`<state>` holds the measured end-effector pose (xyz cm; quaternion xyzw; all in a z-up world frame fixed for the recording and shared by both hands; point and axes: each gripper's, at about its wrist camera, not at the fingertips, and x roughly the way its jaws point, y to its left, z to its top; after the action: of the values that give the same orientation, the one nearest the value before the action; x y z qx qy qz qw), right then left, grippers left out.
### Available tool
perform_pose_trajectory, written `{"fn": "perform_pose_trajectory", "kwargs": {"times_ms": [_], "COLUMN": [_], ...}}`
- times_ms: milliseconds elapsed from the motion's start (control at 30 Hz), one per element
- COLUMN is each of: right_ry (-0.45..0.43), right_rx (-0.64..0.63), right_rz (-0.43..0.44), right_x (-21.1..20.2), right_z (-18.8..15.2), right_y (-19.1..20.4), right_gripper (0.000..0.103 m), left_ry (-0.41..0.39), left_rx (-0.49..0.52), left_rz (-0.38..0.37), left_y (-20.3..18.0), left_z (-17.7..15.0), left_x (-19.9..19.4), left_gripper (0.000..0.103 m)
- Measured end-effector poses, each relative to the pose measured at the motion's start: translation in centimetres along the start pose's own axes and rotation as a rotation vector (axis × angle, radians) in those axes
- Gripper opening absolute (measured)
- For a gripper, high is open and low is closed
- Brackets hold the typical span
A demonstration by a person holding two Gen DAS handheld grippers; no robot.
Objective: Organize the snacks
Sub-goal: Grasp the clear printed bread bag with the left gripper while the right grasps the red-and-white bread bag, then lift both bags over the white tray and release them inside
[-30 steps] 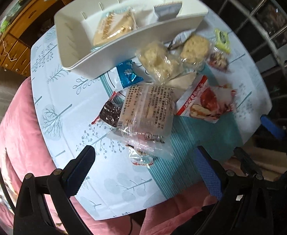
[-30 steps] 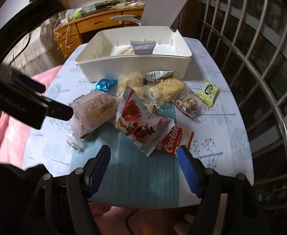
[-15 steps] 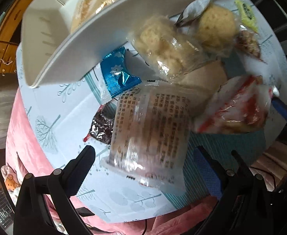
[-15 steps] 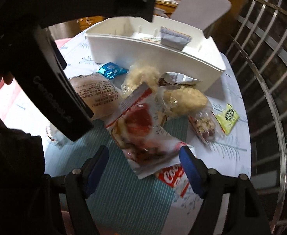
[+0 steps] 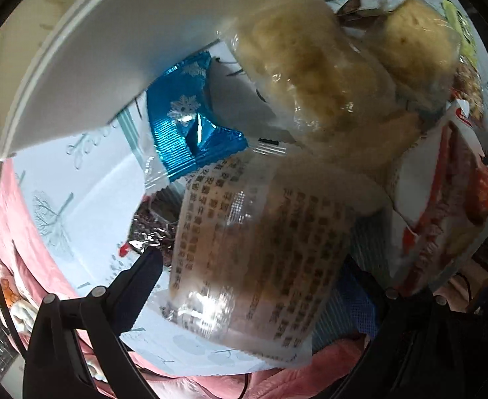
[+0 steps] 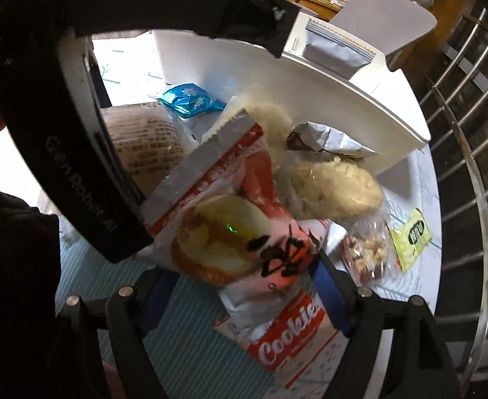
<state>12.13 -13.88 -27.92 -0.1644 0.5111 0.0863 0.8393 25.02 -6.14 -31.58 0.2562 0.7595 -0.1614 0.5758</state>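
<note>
Both grippers have closed in on the snack pile since the earlier frames, and the packets now fill each wrist view. Left to right: the left gripper (image 5: 247, 266) has its jaws wide open, straddling the clear printed bun packet (image 5: 260, 252), which lies on the surface between them; whether either pad touches the film cannot be told. Just behind it, a blue foil packet (image 5: 187, 126) rests against the outer wall of the white bin (image 5: 77, 53), and two wrapped pale cakes (image 5: 297, 66) sit beside it. In the right wrist view, the right gripper (image 6: 240, 286) also has its jaws open, either side of the red-and-white bread packet (image 6: 230, 226), which is propped tilted on the pile over a red cookie packet (image 6: 287, 342); nothing is clamped yet. Further right lie a clear nut packet (image 6: 365, 252) and a small green sachet (image 6: 410, 239), near each other on the surface and apart from the bin. Judgement: both target packets look light, air-filled and soft, with slick crinkly film that may slip or crush the bread inside. Best hold is probably across the middle of each packet with a gentle squeeze, or on the flat crimped end seam. The bin already holds a grey pouch (image 6: 337, 50), so sorting looks begun, with most snacks outstanding.
</note>
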Motion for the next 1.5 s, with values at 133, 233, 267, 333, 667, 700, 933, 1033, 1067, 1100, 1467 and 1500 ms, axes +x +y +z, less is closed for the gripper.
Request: {"fn": "perform_pose_trajectory", "kwargs": {"times_ms": [133,233,267,333,667,700,933,1033,1067,1100,1467,1500], "right_ry": [-0.006,-0.009,-0.008,-0.01,0.011,0.014,-0.003,-0.019,-0.02,-0.021,-0.082,-0.088], "right_rx": [-0.031,-0.039,-0.036,-0.034,-0.046,-0.041,-0.01,0.003,0.009,0.012,0.096,0.102], "right_rz": [-0.001,0.007,0.013,0.018,0.043,0.045,0.033,0.021,0.016,0.012,0.005,0.008], "right_x": [0.8,1.3,1.4,1.5,1.5,1.5,-0.3,-1.3,-1.6,-1.9,-6.5,-6.8], "right_z": [0.6,0.8,0.9,0.9,1.5,1.5,1.3,1.2,1.1,1.1,2.4,2.7], "right_y": [-0.4,-0.6,-0.7,-0.9,-1.9,-2.1,-2.1,-1.8,-1.6,-1.4,-0.5,-0.6], "right_gripper": [0.08,0.08,0.08,0.079,0.07,0.069,0.067,0.066,0.066,0.066,0.066,0.066], "left_ry": [0.022,0.018,0.02,0.02,0.014,0.01,-0.04,-0.064,-0.074,-0.088,-0.231,-0.243], "left_rx": [-0.01,-0.005,-0.006,-0.011,-0.051,-0.056,-0.081,-0.092,-0.097,-0.103,-0.165,-0.173], "left_rz": [-0.026,-0.028,-0.03,-0.034,-0.027,-0.026,-0.02,-0.023,-0.024,-0.025,-0.057,-0.059], "left_y": [0.1,0.0,0.0,0.2,1.4,1.2,2.3,3.1,3.3,3.6,7.5,8.0], "left_z": [0.7,1.2,1.3,1.4,0.7,0.3,-2.3,-3.4,-3.8,-4.2,-10.0,-10.3], "left_x": [0.5,0.3,0.3,0.3,0.1,-0.1,-2.3,-3.3,-3.7,-4.2,-8.4,-8.9], "left_gripper": [0.088,0.083,0.082,0.079,0.074,0.074,0.074,0.074,0.074,0.074,0.074,0.074]}}
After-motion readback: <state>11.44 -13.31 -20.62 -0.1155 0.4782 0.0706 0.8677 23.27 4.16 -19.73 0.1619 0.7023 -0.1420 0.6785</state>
